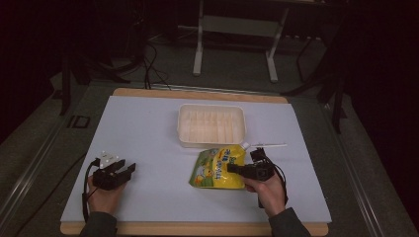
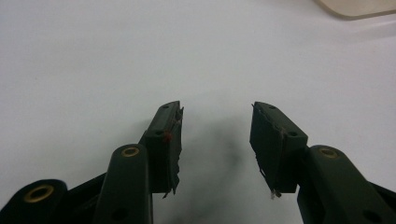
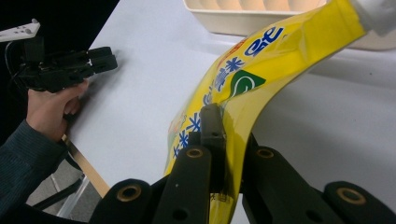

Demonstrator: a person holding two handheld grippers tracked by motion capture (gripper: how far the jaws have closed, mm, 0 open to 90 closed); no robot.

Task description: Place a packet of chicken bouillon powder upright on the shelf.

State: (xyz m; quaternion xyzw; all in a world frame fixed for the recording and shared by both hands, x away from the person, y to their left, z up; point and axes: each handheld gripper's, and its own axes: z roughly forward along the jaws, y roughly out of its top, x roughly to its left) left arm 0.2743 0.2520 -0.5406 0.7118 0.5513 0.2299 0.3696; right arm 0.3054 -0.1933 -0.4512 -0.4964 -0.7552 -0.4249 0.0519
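Observation:
A yellow spouted pouch (image 1: 217, 169) with blue lettering and a white cap lies on the white table sheet just in front of a cream tray (image 1: 211, 125). My right gripper (image 1: 236, 169) is shut on the pouch's right edge; in the right gripper view the pouch (image 3: 243, 79) bends upward from between the jaws, its cap toward the tray (image 3: 261, 18). My left gripper (image 1: 127, 168) rests at the table's front left, held in a hand, open with nothing between its fingers (image 2: 168, 135). It is also seen far off as the left gripper (image 3: 100, 58) in the right gripper view.
The tray has several ribbed slots inside. A thin white stick (image 1: 269, 145) lies to the right of the pouch's cap. The white sheet (image 1: 148, 128) covers a wooden board; beyond it stand dark floor, cables and a metal frame (image 1: 237, 34).

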